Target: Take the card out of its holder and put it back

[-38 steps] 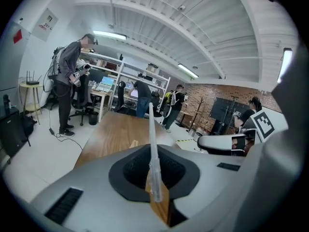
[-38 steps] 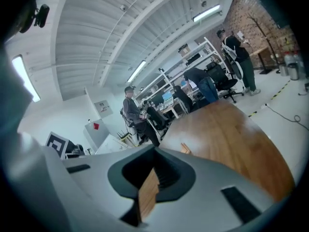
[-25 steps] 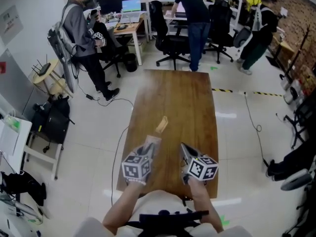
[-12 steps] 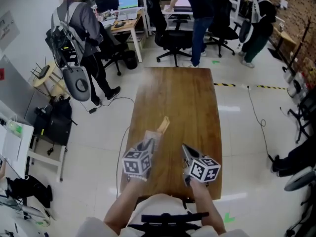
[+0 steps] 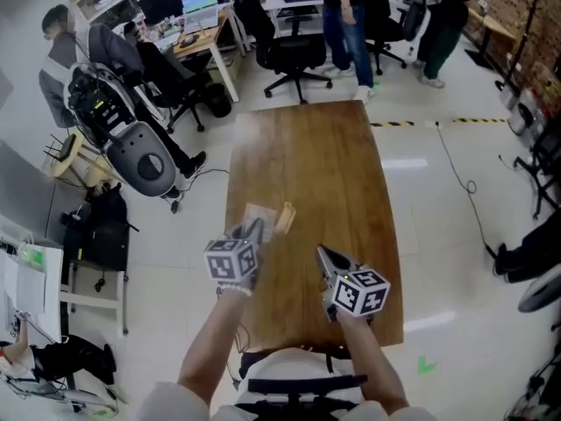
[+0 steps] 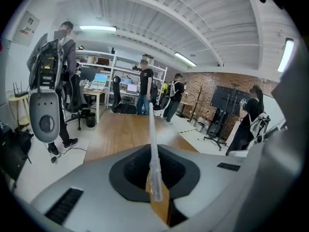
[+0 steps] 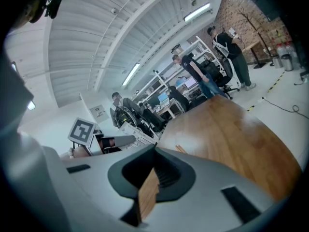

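Note:
My left gripper is shut on a clear plastic card holder and keeps it lifted over the left part of the wooden table. In the left gripper view the holder stands edge-on between the closed jaws of that gripper. A tan card lies on the table just right of the holder, apart from it; it also shows in the right gripper view as a thin card. My right gripper hovers near the table's front, shut, with nothing in it.
Office chairs and standing people crowd the floor beyond the table's far end. A grey-backed chair with bags stands to the left. A cable and striped floor tape lie to the right.
My left gripper has moved up and to the left, with the clear holder in it, away from the card. The right gripper has barely moved. The head view has swung.

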Motion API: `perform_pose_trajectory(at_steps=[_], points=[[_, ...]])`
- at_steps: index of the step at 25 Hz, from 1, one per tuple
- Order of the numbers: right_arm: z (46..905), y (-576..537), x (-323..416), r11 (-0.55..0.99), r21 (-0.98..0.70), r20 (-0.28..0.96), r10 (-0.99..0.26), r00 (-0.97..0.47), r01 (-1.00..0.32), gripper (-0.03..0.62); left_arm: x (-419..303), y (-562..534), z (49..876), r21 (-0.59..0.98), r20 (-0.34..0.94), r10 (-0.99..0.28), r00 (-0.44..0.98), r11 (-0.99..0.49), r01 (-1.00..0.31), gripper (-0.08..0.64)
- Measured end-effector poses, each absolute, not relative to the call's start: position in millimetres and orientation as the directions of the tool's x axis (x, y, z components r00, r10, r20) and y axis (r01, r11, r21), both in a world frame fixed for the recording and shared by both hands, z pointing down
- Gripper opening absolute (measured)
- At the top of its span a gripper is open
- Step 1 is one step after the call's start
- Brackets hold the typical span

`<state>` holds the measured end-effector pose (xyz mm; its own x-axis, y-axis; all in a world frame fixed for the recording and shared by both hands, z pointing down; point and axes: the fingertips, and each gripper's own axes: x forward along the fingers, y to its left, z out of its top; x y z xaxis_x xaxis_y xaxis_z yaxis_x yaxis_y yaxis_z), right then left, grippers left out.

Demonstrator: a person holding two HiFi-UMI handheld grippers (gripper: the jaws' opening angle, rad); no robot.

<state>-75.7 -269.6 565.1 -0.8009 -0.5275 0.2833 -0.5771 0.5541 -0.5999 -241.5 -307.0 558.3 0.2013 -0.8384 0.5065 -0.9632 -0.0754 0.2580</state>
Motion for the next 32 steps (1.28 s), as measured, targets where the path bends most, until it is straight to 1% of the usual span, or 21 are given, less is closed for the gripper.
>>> perform_pose_trajectory(at_steps=[11, 21, 32], points=[[580.5, -273.0, -80.6, 0.521, -0.634, 0.303, -0.514, -0.803, -0.572, 0.011, -240.7, -358.2, 597.7, 0.238, 0.600, -0.762, 0.243, -0.119, -0.964, 0.003], [595.5, -283.3, -67.4, 0.466, -0.658, 0.325, -0.533, -0.781, -0.592, 0.011, -232.1, -381.5, 612.2, 0.235, 0.620, -0.742, 0.256, -0.136, -0.962, 0.003], [601.9, -283.7, -69.5, 0.454, -0.666, 0.334, -0.528, -0.781, -0.592, 0.011, -233.6, -384.1, 626.6, 0.228, 0.639, -0.727, 0.253, -0.135, -0.964, 0.003]])
